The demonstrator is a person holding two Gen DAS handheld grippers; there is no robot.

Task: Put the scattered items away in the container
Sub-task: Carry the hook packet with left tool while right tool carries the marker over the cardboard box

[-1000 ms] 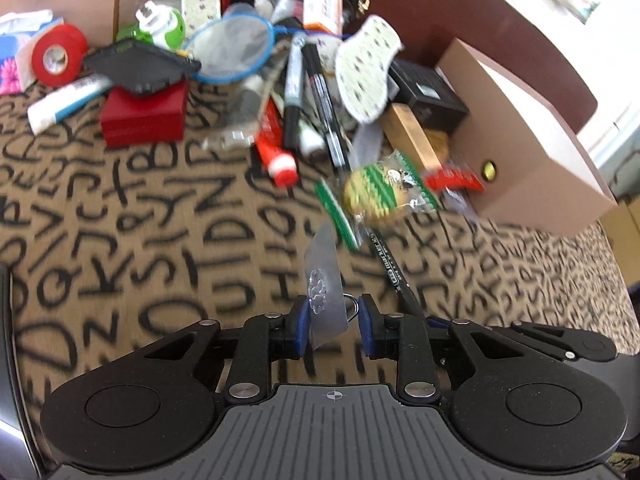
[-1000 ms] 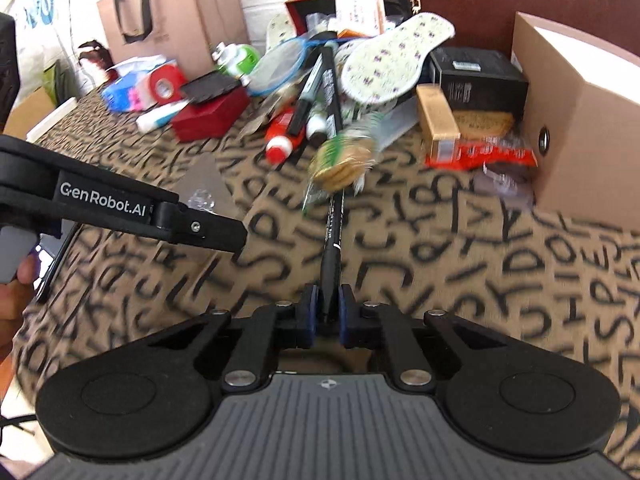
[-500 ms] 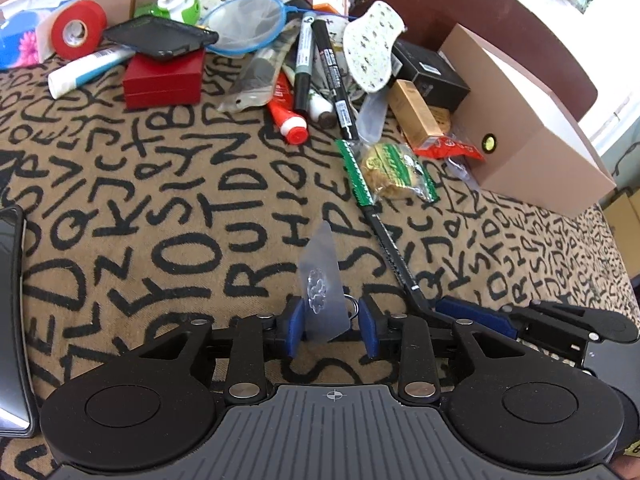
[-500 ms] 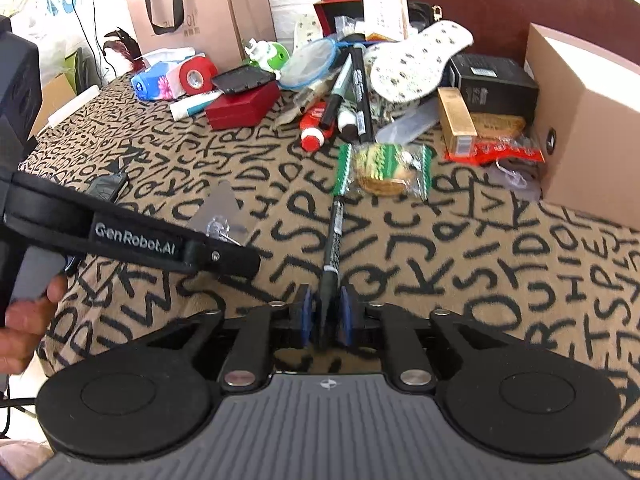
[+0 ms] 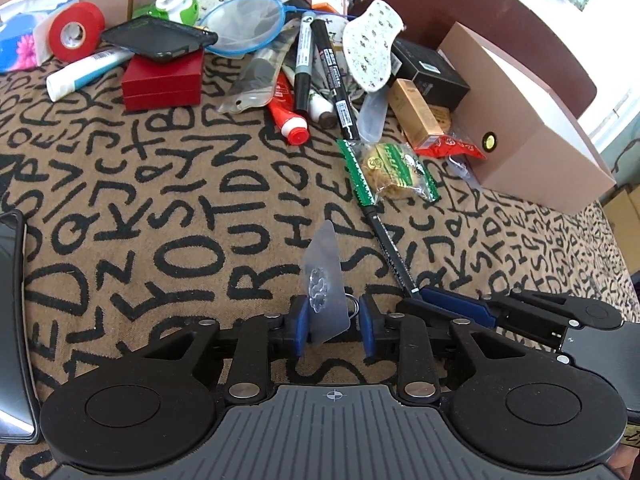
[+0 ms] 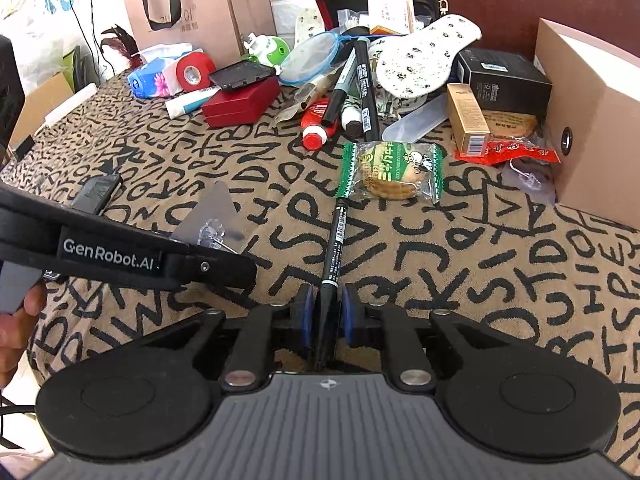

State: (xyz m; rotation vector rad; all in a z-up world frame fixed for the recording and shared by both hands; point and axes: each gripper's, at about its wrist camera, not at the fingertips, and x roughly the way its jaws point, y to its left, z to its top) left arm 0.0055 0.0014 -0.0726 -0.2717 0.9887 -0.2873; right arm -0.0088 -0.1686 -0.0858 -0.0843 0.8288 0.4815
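Note:
My left gripper (image 5: 332,316) has a clear adhesive hook (image 5: 324,280) with a metal ring standing upright between its blue pads, and the jaws are closing on it. My right gripper (image 6: 327,308) is shut on the near end of a black pen (image 6: 335,248). The pen's far end reaches the green biscuit packet (image 6: 392,174). The pen (image 5: 390,248) and my right gripper (image 5: 420,296) also show at the right of the left wrist view. The tan cardboard box (image 6: 592,120) stands at the far right. In the right wrist view my left gripper (image 6: 240,268) crosses the left side with the hook (image 6: 216,220).
A pile lies at the back of the lettered cloth: a red box (image 5: 162,80), red tape (image 5: 76,36), markers (image 5: 332,76), a spotted insole (image 5: 372,48) and a black box (image 5: 432,76). A phone (image 5: 12,320) lies at the left edge. A hand (image 6: 16,320) holds the left gripper.
Both views have drawn back a little from the pile. The biscuit packet, blurred at the pen's far end a second ago, now lies still on the cloth. Both grips look the same.

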